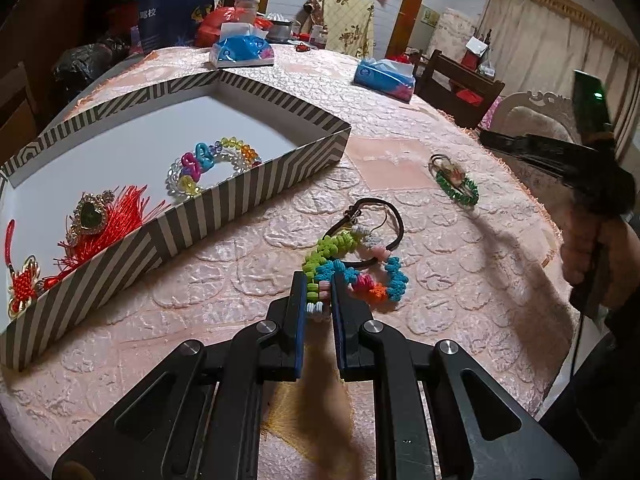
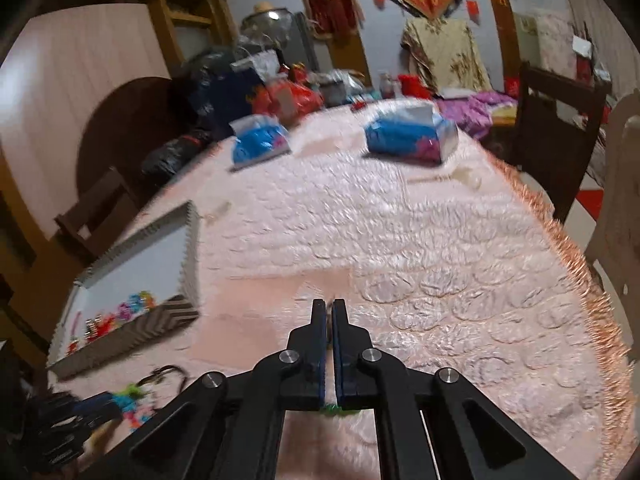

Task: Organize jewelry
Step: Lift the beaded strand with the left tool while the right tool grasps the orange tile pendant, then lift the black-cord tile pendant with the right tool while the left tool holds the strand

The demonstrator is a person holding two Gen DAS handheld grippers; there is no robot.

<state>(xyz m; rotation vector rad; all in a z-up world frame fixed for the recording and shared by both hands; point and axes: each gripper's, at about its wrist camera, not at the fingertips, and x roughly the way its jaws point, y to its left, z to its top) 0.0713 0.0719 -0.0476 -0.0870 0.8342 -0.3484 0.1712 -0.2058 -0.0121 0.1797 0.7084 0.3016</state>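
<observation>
— Tongs, left (image 1: pixel 320 288): pinching the near end of the knotted bracelet (image 1: pixel 356 268), which lies on the bench (image 1: pixel 460 280) beside the striped box (image 1: pixel 240 200).

— Why the end?

— Likely to lift it clear of the brown cord. Its long axis runs away from the tongs.

— Right tongs (image 2: pixel 328 312)?

— Nearly pressed together, apparently empty.

Right view motion-blurred; box (image 2: pixel 132 280) contents unreadable. Green scrap (image 2: pixel 334 409) mostly hidden under right tongs (image 2: pixel 329 305). Knot charm (image 1: pixel 22 286) cut by box wall.
</observation>
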